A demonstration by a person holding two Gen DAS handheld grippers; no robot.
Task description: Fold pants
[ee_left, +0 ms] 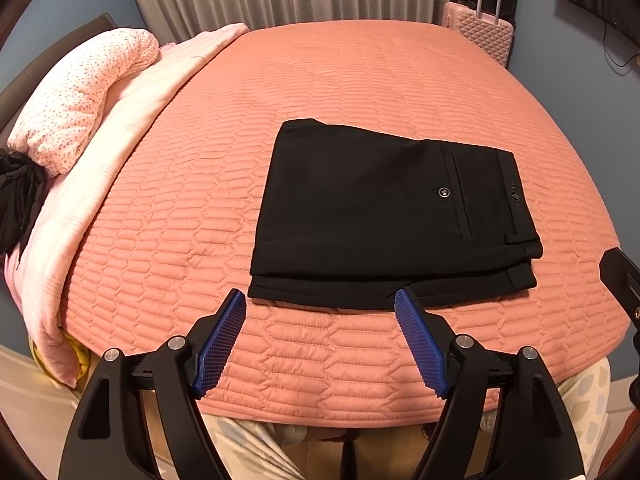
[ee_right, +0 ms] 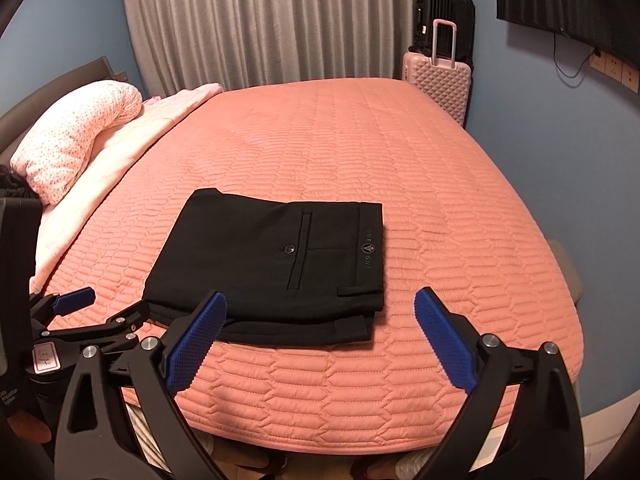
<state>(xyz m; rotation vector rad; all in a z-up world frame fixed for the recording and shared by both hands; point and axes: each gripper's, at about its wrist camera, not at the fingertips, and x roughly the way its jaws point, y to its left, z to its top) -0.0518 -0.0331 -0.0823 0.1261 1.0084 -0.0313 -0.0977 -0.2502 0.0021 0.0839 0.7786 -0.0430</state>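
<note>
I see both my left claw point(ee_left: 320, 300) and right claw point(ee_right: 320, 304) spread wide and empty near the bed point(ee_left: 360, 80) edge, folded pants point(ee_left: 384, 208) just ahead, pillow point(ee_left: 80, 100) far left.

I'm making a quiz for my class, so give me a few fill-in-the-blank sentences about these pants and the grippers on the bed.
1. The black pants lie ____ into a compact rectangle on the quilted bedspread.
2. Both the left gripper and the right gripper have their jaws ____.
3. The pocket button is on the layer facing ____.
4. The suitcase beyond the bed is ____ in colour.

Missing words: folded; open; up; pink
</note>
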